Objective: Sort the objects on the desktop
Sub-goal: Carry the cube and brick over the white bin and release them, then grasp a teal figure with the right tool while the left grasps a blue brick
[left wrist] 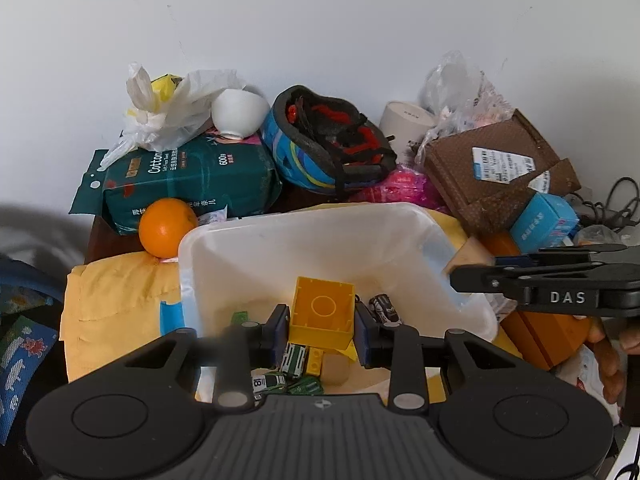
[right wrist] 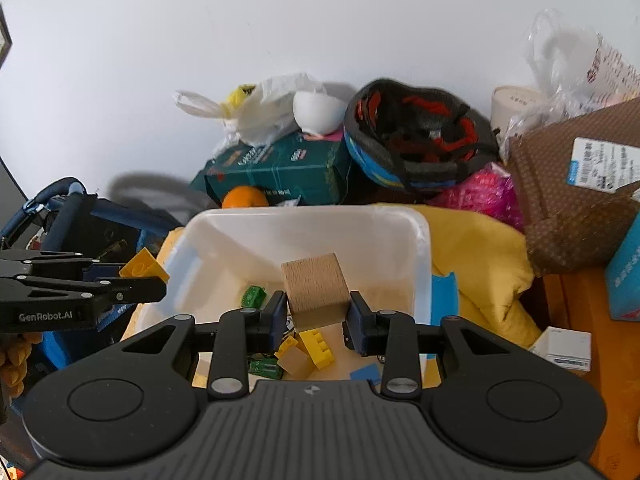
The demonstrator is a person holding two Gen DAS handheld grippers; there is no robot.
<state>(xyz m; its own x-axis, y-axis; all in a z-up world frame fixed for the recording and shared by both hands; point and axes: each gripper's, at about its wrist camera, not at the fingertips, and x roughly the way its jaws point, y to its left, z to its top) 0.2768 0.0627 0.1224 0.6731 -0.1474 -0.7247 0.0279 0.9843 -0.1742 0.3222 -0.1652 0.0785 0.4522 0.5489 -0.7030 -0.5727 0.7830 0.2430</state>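
My left gripper (left wrist: 322, 330) is shut on a hollow yellow building block (left wrist: 323, 311) and holds it over the white plastic bin (left wrist: 280, 240). My right gripper (right wrist: 318, 316) is shut on a plain wooden cube (right wrist: 316, 290) over the same bin (right wrist: 420, 240). The bin's floor holds toy cars (left wrist: 384, 309), yellow bricks (right wrist: 316, 348), a green piece (right wrist: 254, 296) and a small wooden block (right wrist: 295, 361). The right gripper shows from the side in the left wrist view (left wrist: 460, 276). The left gripper with its yellow block (right wrist: 142, 266) shows at the left of the right wrist view.
The bin rests on a yellow cloth (right wrist: 484, 260). Behind it are an orange (left wrist: 167, 226), a green tissue pack (left wrist: 188, 180), a white bowl (left wrist: 239, 111), a bike helmet (left wrist: 328, 140), a brown parcel (left wrist: 500, 168) and a blue box (left wrist: 544, 222). A dark bag (right wrist: 80, 232) is at left.
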